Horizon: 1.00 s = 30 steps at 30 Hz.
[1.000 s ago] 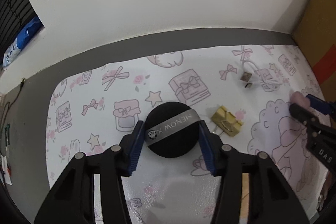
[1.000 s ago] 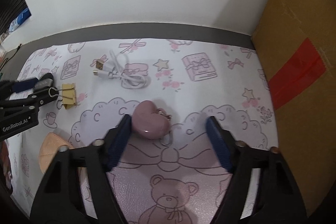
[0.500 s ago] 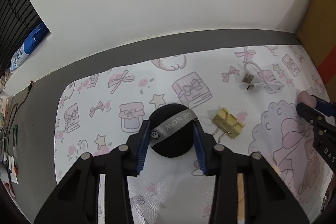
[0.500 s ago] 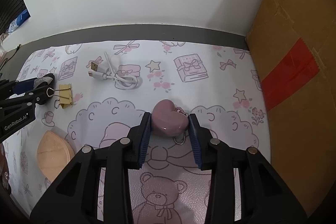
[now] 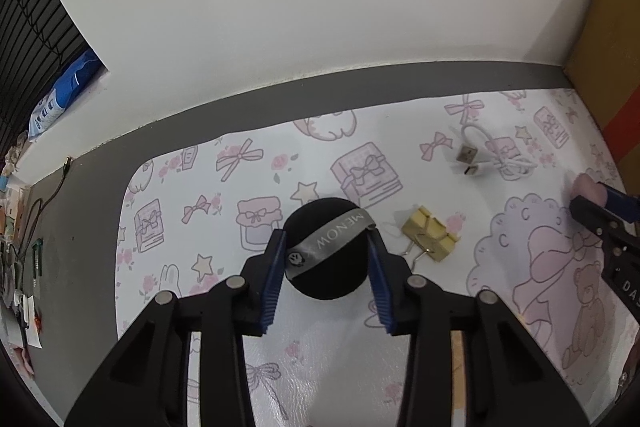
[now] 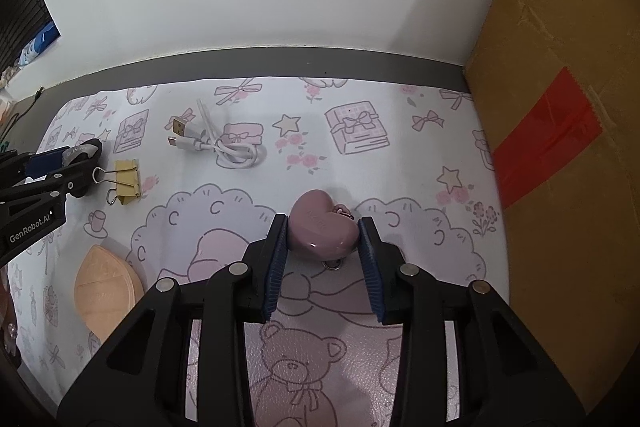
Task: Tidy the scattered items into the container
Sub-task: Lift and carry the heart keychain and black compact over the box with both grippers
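Left gripper (image 5: 326, 263) jaws clamp the black powder puff (image 5: 326, 247); right gripper (image 6: 323, 247) jaws clamp the pink heart keychain (image 6: 322, 231). Binder clip (image 6: 127, 182) and USB cable (image 6: 224, 147) remain; the wooden piece (image 6: 106, 295) is perhaps the container.

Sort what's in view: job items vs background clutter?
Job:
- black powder puff, in left gripper
- pink heart keychain, in right gripper
- yellow binder clip
- white USB cable
- wooden container

Lying about:
- cardboard box
- blue packet
- wire rack

Black puff (image 5: 326, 251), pink heart (image 6: 322, 233), yellow clip (image 5: 430, 233), pink-patterned mat (image 6: 400, 155)
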Available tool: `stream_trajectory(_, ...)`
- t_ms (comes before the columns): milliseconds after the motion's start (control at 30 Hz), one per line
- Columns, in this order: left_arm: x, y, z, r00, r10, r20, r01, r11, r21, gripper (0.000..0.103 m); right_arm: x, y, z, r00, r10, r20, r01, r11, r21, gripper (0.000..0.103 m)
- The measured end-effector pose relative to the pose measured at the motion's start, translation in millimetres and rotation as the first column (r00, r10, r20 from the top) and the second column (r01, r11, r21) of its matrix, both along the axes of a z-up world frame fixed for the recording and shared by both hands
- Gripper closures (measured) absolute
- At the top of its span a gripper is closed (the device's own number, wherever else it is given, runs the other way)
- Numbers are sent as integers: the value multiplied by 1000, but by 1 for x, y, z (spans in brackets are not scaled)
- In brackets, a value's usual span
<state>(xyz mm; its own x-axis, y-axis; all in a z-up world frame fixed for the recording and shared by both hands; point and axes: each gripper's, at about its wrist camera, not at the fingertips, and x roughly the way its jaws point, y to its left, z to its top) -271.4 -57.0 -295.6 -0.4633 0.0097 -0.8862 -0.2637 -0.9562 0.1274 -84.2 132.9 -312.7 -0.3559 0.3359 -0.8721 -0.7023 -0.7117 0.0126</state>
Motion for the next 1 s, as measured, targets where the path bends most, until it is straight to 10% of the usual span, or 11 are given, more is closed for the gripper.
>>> stream_trajectory(433,21,-5,76,998,2,-57,0,1000,23,64,4,-14,52,999,6,-39,-5,1000,26,67)
stream_trajectory(1000,68,-25,201,984,14,-175,-1,997,75,64,47,-61,192,992,1,-124,13,993,115,67)
